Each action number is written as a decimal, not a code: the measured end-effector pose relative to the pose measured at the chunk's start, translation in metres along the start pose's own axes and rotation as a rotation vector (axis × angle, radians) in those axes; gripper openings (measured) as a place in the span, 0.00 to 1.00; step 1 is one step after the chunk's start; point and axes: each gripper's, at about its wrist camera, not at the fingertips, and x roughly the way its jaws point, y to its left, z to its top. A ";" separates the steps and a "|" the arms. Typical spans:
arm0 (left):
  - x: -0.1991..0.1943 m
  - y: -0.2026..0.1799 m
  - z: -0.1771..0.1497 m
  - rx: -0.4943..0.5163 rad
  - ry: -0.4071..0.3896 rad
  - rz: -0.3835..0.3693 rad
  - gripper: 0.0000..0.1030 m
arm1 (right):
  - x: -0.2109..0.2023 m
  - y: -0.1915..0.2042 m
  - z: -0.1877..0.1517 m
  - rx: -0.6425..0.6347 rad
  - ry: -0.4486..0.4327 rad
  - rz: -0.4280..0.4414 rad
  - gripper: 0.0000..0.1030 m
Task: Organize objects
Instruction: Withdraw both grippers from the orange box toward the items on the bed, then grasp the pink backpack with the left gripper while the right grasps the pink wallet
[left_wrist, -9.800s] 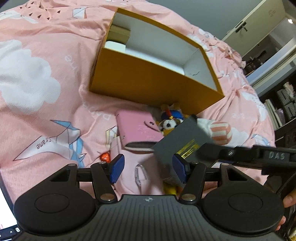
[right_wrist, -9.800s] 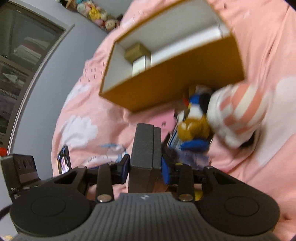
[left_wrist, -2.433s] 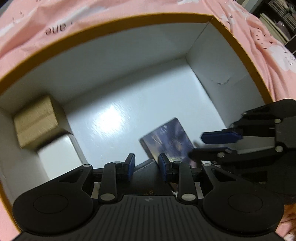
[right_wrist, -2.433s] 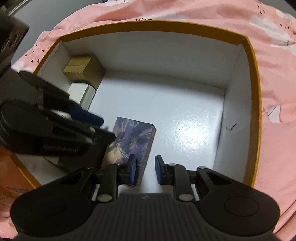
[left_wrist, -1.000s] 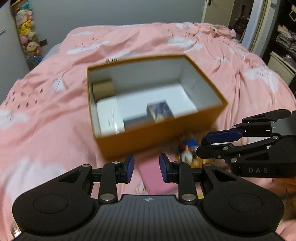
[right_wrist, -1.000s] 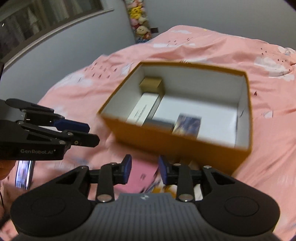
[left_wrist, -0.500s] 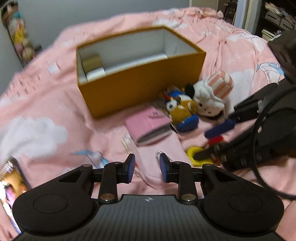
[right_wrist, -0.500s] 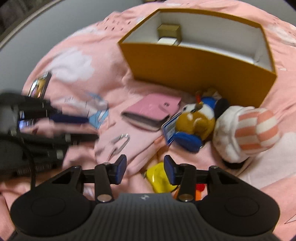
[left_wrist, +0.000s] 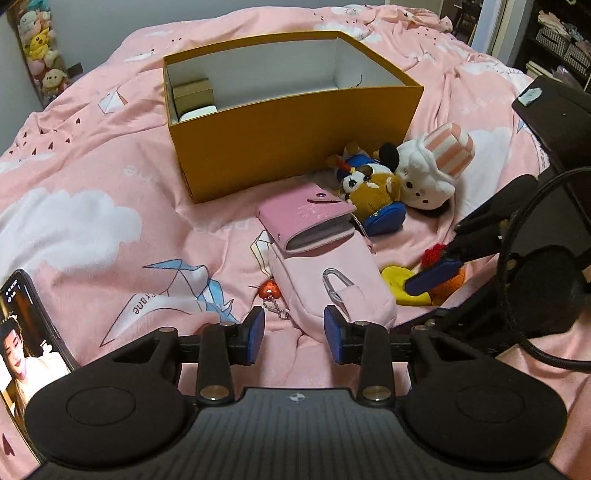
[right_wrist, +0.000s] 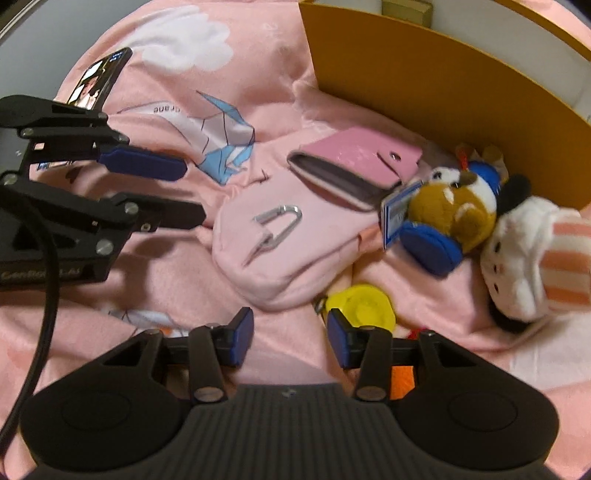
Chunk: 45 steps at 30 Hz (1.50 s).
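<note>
Far to the left of the left gripper (left_wrist: 291, 334), a phone (left_wrist: 26, 354) lies lit on the pink bed (left_wrist: 92, 206). The left gripper itself hangs low over the bedding with its jaws part-spread and nothing between them; they have just been opening. Just ahead of it, almost at its fingertips, lies a pale pink pouch (left_wrist: 332, 284) with a silver carabiner, and a small red heart charm (left_wrist: 269, 290) sits just left of that. A pink wallet (left_wrist: 308, 221) rests on the pouch's far end. Farther ahead stands the orange box (left_wrist: 295, 136), already holding a few small boxes at its left end.

Ahead and to the right of the pouch sit a brown plush toy (left_wrist: 373, 192) and a white plush with striped ears (left_wrist: 432, 173), touching one another close by the box wall. The right gripper (right_wrist: 290, 334), also part-spread and empty, its jaws having opened within the last second, points down with a yellow toy (right_wrist: 364, 304) just beside its right finger.

This looks like the reach for the next loose items. Next, each gripper probably has to widen and settle around its target, the pouch and the yellow toy, before closing and lifting toward the box.
</note>
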 end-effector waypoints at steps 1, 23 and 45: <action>0.000 0.002 0.000 -0.006 0.001 -0.001 0.40 | 0.001 0.000 0.002 0.002 -0.003 0.007 0.44; 0.018 0.023 0.026 -0.131 -0.068 -0.002 0.54 | -0.043 -0.009 0.046 0.039 -0.348 -0.083 0.34; 0.057 0.020 0.047 -0.103 -0.059 -0.126 0.44 | -0.033 -0.047 0.041 0.213 -0.357 -0.146 0.23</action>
